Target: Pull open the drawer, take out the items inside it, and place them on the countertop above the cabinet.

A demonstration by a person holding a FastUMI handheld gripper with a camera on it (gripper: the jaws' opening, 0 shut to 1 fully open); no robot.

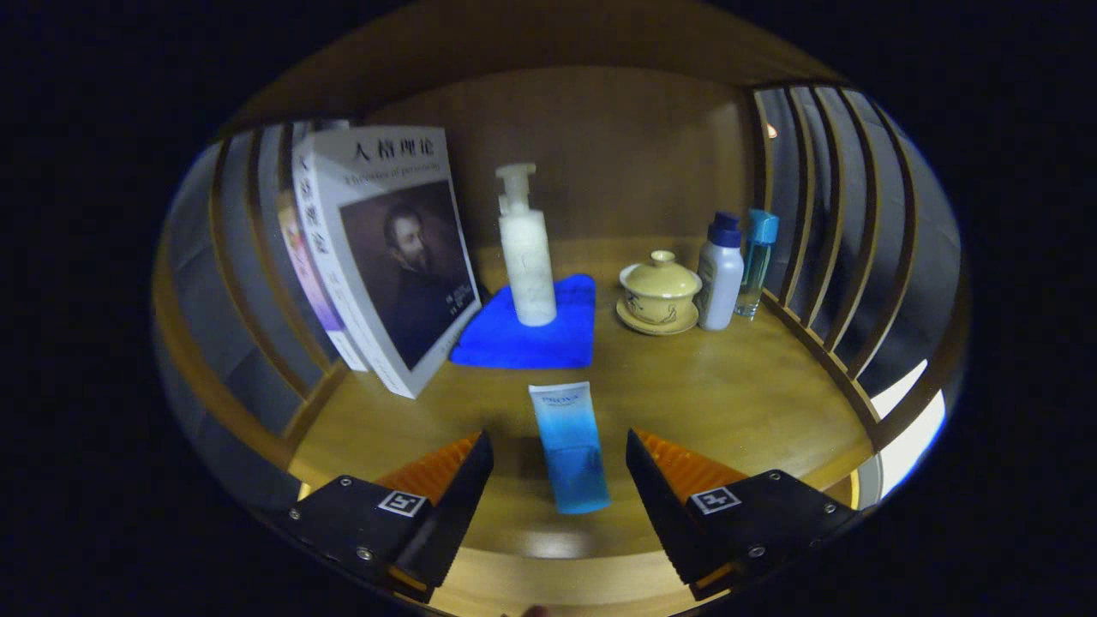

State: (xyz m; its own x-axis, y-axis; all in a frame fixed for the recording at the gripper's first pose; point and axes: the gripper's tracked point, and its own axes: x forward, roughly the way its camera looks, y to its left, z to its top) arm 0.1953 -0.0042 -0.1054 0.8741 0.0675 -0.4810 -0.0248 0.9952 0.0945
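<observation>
A blue and white tube (pixel 569 446) stands on its cap on the wooden countertop (pixel 737 403), between my two fingers without touching either one. My gripper (pixel 559 467) is open, with a gap on each side of the tube. Beyond the tube a white pump bottle (pixel 526 248) stands on a folded blue cloth (pixel 530 330).
Books (pixel 386 257) lean against the slatted left side. A lidded cream cup on a saucer (pixel 659 293), a white bottle with a blue cap (pixel 721 272) and a slim clear blue bottle (pixel 756 261) stand at the right by the slatted wall (pixel 848 257). A wooden back panel closes the rear.
</observation>
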